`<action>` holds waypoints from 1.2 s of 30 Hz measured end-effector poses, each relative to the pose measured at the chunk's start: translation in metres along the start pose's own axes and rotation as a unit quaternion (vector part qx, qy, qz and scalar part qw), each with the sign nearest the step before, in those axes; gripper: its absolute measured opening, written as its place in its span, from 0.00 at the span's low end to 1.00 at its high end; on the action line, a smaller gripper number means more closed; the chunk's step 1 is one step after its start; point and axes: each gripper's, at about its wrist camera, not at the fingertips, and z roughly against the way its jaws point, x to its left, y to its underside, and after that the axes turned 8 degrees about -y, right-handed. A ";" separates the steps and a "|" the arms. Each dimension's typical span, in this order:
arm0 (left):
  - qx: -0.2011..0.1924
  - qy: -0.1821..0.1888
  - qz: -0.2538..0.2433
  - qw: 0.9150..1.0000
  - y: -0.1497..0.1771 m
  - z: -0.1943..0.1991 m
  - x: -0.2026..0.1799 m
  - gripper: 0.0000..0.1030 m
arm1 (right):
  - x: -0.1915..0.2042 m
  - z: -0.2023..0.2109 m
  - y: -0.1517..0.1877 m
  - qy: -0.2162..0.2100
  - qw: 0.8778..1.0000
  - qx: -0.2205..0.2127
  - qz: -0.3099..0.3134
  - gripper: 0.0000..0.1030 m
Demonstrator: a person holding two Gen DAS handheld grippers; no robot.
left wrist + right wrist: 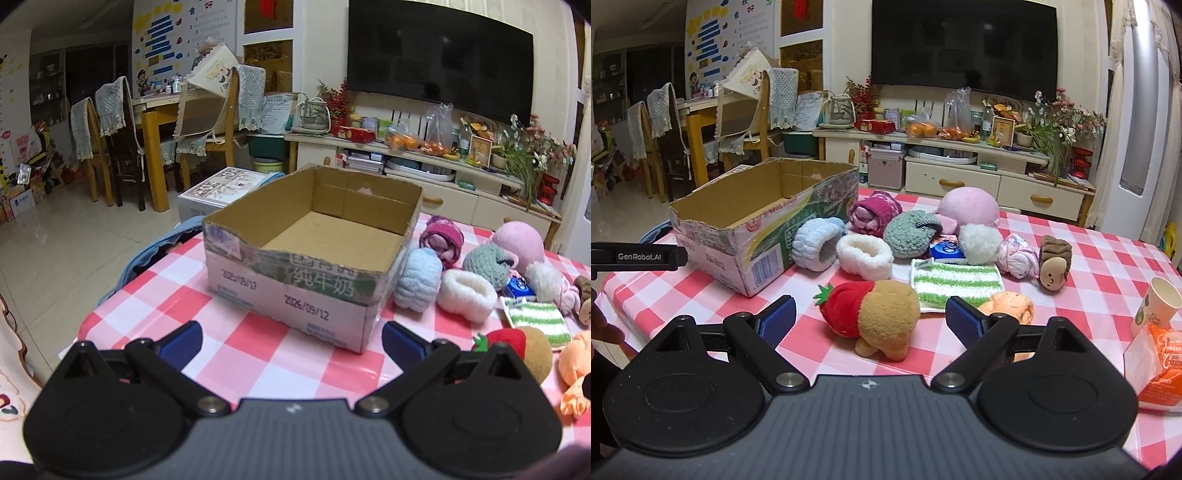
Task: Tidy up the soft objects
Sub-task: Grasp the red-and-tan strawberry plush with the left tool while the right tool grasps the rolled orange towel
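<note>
Both grippers spread wide, nothing held; box empty, toys not yet touched.

Right gripper (870,319) hovers low over the checked table (1108,254), jaws gaping; bear-in-strawberry plush (875,319) lies at 12 o'clock, just ahead between the pads. Left gripper (291,339) likewise unclenched, facing the cardboard box (295,291) at 12. I judge the plush light, squashy, not slippery: pinch across the fat tan body, squeeze deep. More soft toys cluster beside the box at 1 o'clock.
</note>
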 end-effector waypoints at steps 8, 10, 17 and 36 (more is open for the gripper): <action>0.009 0.034 -0.023 0.999 0.010 -0.003 -0.024 1.00 | -0.028 -0.001 0.009 0.030 0.999 -0.003 -0.032 1.00; 0.009 0.048 -0.034 0.998 0.012 -0.002 -0.033 1.00 | -0.039 -0.002 0.012 0.040 0.998 -0.002 -0.045 1.00; -0.009 0.112 -0.112 0.987 0.023 0.012 -0.076 1.00 | -0.087 -0.010 0.022 0.070 0.991 0.009 -0.112 1.00; -0.023 0.228 -0.354 0.907 0.026 -0.018 -0.190 0.95 | -0.132 -0.074 0.021 0.006 0.976 0.061 -0.210 1.00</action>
